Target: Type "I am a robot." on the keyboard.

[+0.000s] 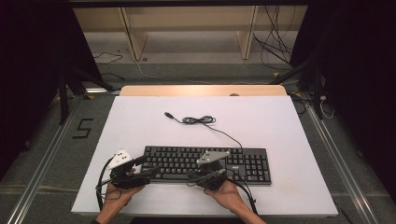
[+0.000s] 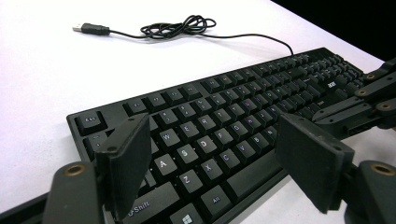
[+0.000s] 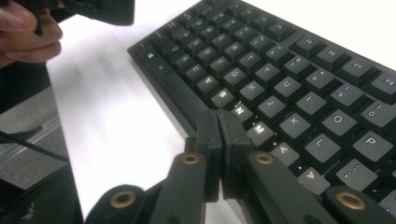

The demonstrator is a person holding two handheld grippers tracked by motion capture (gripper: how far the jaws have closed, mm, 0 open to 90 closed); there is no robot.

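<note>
Pressing keys looks like the step in hand, judging by the right gripper (image 3: 218,122): its jaws are closed flat together on nothing, forming one blunt tip that is hovering at the near edge of the keyboard (image 1: 205,163), close to the N and M keys. To do this well, the tip should be coming straight down on one key's centre, lightly, so neighbouring keys are not getting caught. The left gripper (image 2: 219,154) is standing wide open and empty, its jaws straddling the lower-left key block around A, Z and Shift, without touching as far as can be told. The keyboard is lying flat on the white table (image 1: 140,126), near the person's edge, directly under both grippers. Its cable (image 1: 201,120) is trailing away, loosely coiled, unplugged.
</note>
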